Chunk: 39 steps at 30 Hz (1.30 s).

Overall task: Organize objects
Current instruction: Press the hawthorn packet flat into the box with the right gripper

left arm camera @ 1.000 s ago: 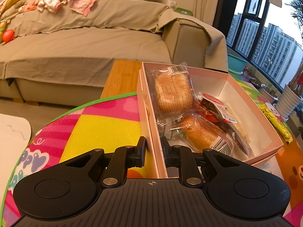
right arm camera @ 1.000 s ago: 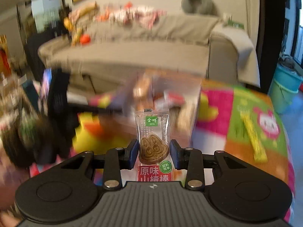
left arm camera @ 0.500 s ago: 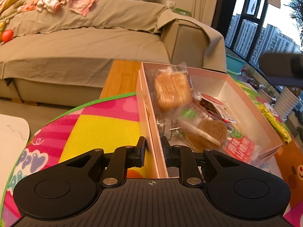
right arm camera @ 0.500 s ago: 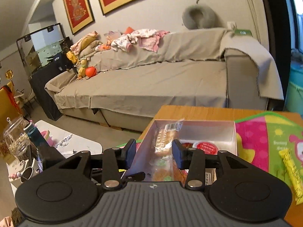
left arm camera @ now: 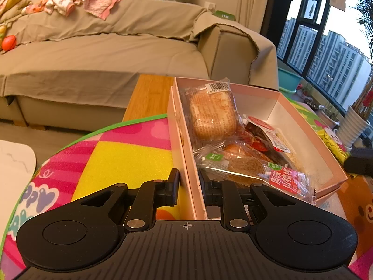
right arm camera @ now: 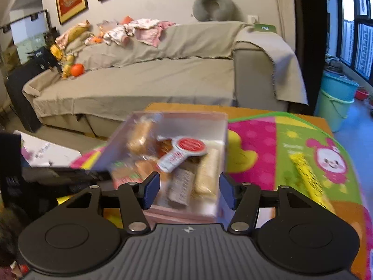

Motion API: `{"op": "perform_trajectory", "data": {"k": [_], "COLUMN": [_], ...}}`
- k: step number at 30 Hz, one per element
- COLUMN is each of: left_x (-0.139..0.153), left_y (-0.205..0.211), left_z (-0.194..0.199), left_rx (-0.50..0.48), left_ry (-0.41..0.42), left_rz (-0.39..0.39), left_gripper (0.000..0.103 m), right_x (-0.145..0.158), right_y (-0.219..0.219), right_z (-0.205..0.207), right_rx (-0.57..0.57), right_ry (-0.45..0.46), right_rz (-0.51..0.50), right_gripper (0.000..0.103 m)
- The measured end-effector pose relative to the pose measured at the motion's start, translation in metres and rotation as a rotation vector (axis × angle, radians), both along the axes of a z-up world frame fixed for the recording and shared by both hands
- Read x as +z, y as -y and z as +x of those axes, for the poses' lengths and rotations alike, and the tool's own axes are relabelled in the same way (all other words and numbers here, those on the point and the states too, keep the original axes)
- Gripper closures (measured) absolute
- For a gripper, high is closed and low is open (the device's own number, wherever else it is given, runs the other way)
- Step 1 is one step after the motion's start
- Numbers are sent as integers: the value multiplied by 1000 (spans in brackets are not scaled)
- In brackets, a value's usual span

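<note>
Left claw (left arm camera: 188, 184): it is clamping the near left wall of the pink box (left arm camera: 184, 126), one finger outside the wall and one inside.
Right claw (right arm camera: 189, 190): its fingers are standing apart with nothing between them, just above the near end of the box (right arm camera: 222, 126); this view is blurred, so it seems to be moving.
Snacks in the box: a bread bun packet (left arm camera: 211, 114) is lying ahead of the left claw against the left wall; a hawthorn snack packet (left arm camera: 254, 171) is lying just right of that claw, its red end hanging over the near right rim; a red-lidded sauce cup (right arm camera: 184, 150) is sitting ahead of the right claw.
Snack outside: a yellow snack bar (right arm camera: 307, 177) is lying on the colourful play mat (left arm camera: 121, 158), well to the right of the right claw.
Bench (left arm camera: 149, 95): its wood is showing beyond the mat, ahead of the left claw.
Step in hand, my judgement: the right claw is going for the yellow bar, the last loose item.
How to do it well: the left claw should be holding the wall firmly so the box is not sliding; the right claw should be taking the bar across its narrow side, and then placing it in the free space along the right wall.
</note>
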<state>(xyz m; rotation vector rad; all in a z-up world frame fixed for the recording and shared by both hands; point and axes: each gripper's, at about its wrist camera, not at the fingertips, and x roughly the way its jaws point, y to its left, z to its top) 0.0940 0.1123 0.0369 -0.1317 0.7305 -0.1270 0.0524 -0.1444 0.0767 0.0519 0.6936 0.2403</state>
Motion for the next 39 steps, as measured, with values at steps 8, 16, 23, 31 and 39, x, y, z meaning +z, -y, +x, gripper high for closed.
{"op": "perform_trajectory", "data": {"k": [8,16,23,31,39], "left_x": [-1,-1,-1,-1,0], "left_y": [1,1,1,0,0], "left_z": [1,0,0,0,-1], "left_rx": [1,1,0,-2,-8], "left_ry": [-3,-2,-2,-2,-2], "left_rz": [3,3,1,0,-1], "left_gripper": [83,83,83,83,82], "right_x": [-8,-13,-18,-7,-26], "right_y": [-21,-66,-57,-62,-61], "right_z": [-19,-9,15,14,59], "right_rx": [132,240,69,210,279], "right_ry": [4,36,68,25,-155], "right_rz": [-32,-133,-251,-76,78], "right_gripper": [38,38,38,38,43]}}
